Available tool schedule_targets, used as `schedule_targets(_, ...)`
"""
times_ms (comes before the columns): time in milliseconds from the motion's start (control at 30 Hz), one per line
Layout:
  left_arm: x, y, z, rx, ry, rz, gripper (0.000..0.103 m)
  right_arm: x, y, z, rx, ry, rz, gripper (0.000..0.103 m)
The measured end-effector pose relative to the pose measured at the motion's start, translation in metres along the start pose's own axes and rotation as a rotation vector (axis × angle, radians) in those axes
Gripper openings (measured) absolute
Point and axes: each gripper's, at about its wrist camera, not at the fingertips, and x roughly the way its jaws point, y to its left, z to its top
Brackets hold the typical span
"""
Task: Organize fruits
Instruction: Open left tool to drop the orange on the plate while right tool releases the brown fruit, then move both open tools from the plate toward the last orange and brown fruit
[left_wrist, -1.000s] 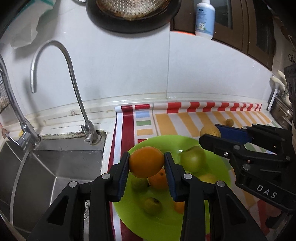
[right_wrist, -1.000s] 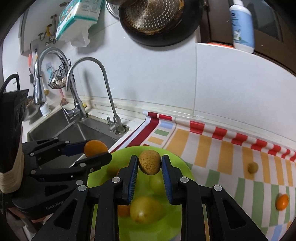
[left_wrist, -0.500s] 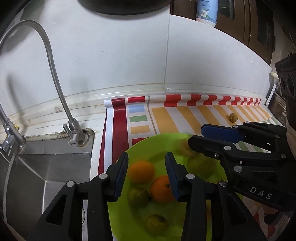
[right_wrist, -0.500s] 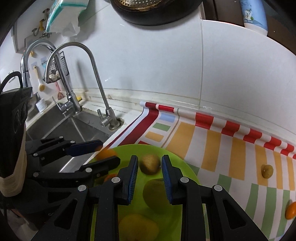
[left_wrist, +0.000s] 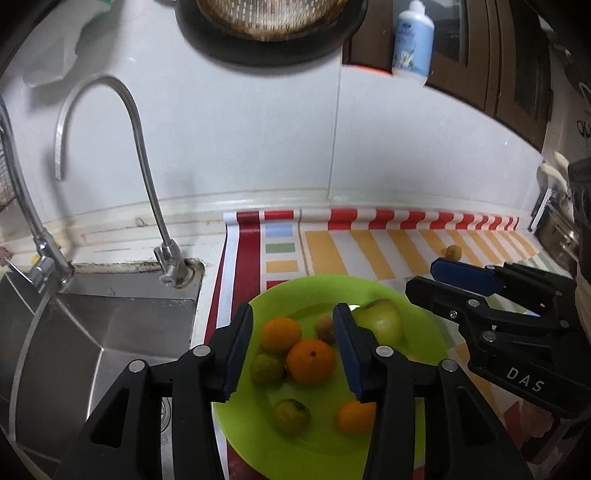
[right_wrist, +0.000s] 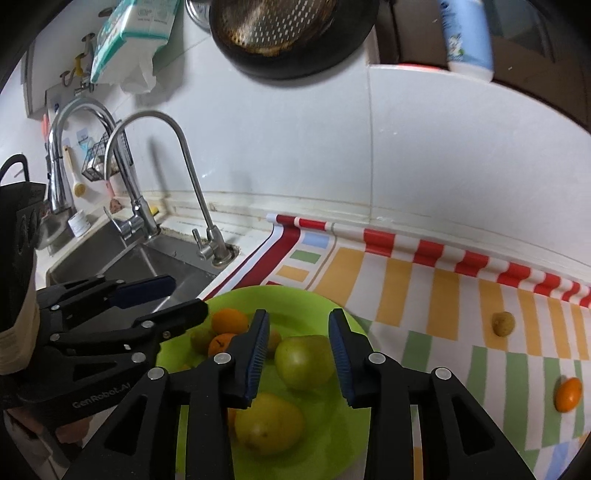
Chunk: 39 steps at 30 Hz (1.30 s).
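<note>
Both my tongs, left (left_wrist: 293, 347) and right (right_wrist: 298, 354), hang apart and empty over the plate (right_wrist: 343, 435). Plate holds oranges (left_wrist: 309, 362), apple (right_wrist: 304, 362) and other fruit. Left to do, by my judgement: brown fruit (right_wrist: 503, 323) and small orange (right_wrist: 569, 394) on the mat right of plate.

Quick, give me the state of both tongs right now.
Left tongs: open, holding nothing, above the round lime-green plastic plate.
Right tongs: open, holding nothing, above the same plate.
</note>
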Motion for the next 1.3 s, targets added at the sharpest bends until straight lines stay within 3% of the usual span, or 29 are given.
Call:
schedule_targets(100,-0.015,-0.006,0.001,0.002,-0.025,0.003,0.050,-0.016,-0.002,-0.001,0.011,-0.023,-0.021,0.036)
schedule_targets(200,-0.028,-0.014,0.002,0.008,-0.045,0.004,0.053,-0.035,-0.005,-0.005,0.030,-0.051,-0.046,0.045)
schedule_targets(300,-0.042,-0.025,0.002,0.015,-0.066,-0.002,0.058,-0.052,-0.009,-0.010,0.041,-0.069,-0.067,0.045)
schedule_targets(367,-0.049,-0.034,0.002,0.025,-0.084,0.000,0.065,-0.063,-0.012,-0.013,0.047,-0.081,-0.082,0.054)
schedule_targets(567,-0.067,-0.055,0.001,0.035,-0.130,0.005,0.077,-0.097,-0.024,-0.024,0.065,-0.119,-0.152,0.064)
schedule_targets(833,-0.077,-0.088,-0.005,0.031,-0.135,-0.021,0.080,-0.137,-0.046,-0.040,0.089,-0.142,-0.223,0.069)
schedule_targets(1067,-0.081,-0.119,-0.008,0.032,-0.147,-0.020,0.090,-0.164,-0.071,-0.055,0.107,-0.151,-0.276,0.069)
schedule_targets(1300,-0.081,-0.149,-0.006,0.044,-0.168,-0.023,0.092,-0.181,-0.096,-0.064,0.115,-0.158,-0.310,0.069)
